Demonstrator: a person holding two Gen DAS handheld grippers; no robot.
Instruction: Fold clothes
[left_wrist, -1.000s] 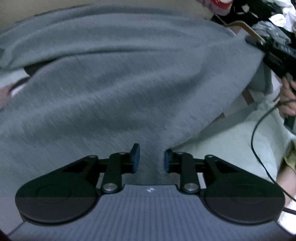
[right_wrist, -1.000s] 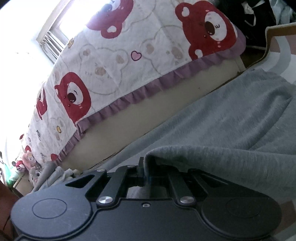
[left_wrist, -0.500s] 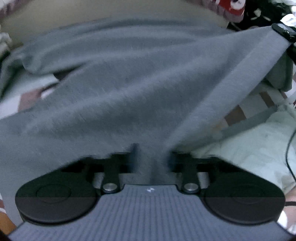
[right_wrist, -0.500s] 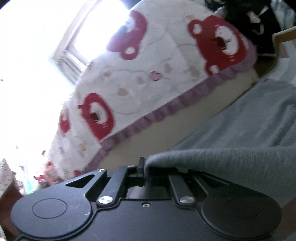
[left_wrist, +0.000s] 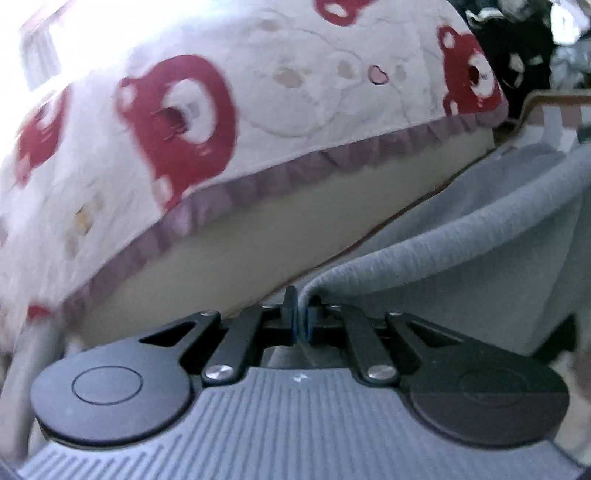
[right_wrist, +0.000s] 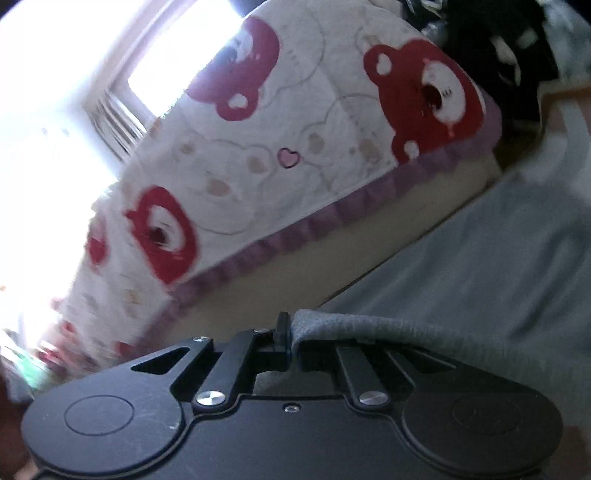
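Observation:
A grey knit garment fills the lower right of the left wrist view, and its ribbed hem runs up to the right. My left gripper is shut on the hem's end. In the right wrist view the same grey garment drapes over my right gripper, which is shut on a folded edge of it. Both grippers hold the cloth lifted, next to a bed.
A bed with a white quilt printed with red bears and a purple ruffle stands close ahead, also in the right wrist view. Its beige mattress side lies below. Dark clutter sits at the upper right. A bright window is at the left.
My left gripper has closed on the garment's hem and swung up from facing the spread cloth to facing the bed. My right gripper keeps its grip and has tilted slightly.

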